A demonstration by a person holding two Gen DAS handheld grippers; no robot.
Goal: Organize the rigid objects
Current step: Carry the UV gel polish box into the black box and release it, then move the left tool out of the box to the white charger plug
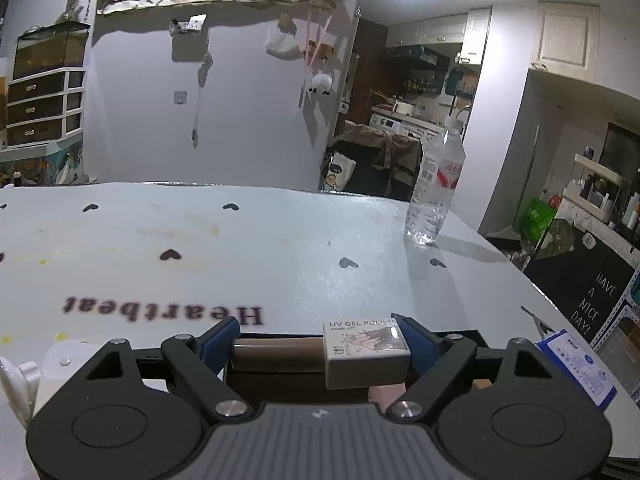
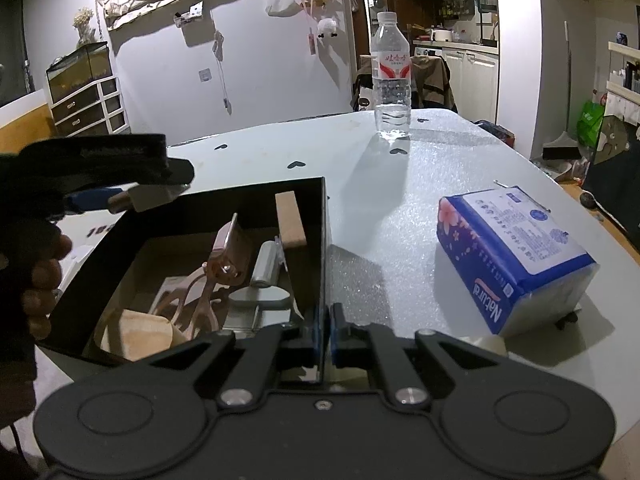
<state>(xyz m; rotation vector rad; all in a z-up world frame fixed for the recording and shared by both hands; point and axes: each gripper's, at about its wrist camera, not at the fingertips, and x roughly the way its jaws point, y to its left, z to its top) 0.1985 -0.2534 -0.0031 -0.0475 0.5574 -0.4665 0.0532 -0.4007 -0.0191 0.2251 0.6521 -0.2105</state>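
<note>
Gel polish bottle [image 1: 320,354] clamped in left jaws | right jaws pinch black box wall [image 2: 322,280]

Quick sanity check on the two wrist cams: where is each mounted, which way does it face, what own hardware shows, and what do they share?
Left wrist: on the left claw, looking forward over the table; claw shut on a UV gel polish bottle.
Right wrist: on the right claw, facing the same wall; claw shut on the black box wall; left claw and a hand at left.
Shared: water bottle, tissue pack, table, box.
</note>
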